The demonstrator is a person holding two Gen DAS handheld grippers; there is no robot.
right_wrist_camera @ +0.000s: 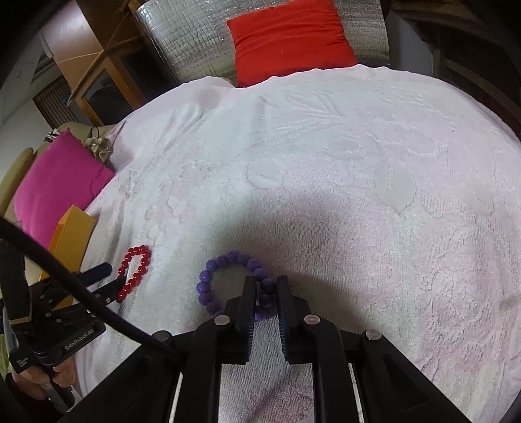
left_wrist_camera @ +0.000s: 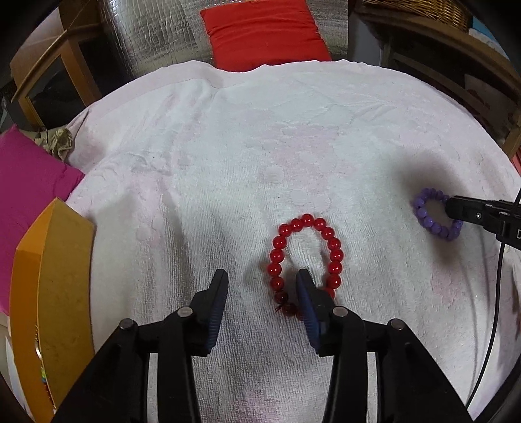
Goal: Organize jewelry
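A red bead bracelet (left_wrist_camera: 306, 260) lies on the white towel (left_wrist_camera: 260, 146). My left gripper (left_wrist_camera: 262, 276) is open; its right finger stands inside the loop, and the bracelet's left side lies between the jaws. The bracelet also shows in the right wrist view (right_wrist_camera: 135, 271). A purple bead bracelet (right_wrist_camera: 228, 279) lies to the right. My right gripper (right_wrist_camera: 266, 284) has its jaws nearly closed around the bracelet's right side, with beads between the pads. It shows in the left wrist view (left_wrist_camera: 451, 210) at the purple bracelet (left_wrist_camera: 426, 211).
An orange box (left_wrist_camera: 55, 293) stands at the towel's left edge. A magenta cushion (left_wrist_camera: 29, 169) lies left, a red cushion (left_wrist_camera: 263, 29) at the back. Wooden furniture (left_wrist_camera: 456, 58) stands behind on the right. A black cable (left_wrist_camera: 495, 309) hangs near the right gripper.
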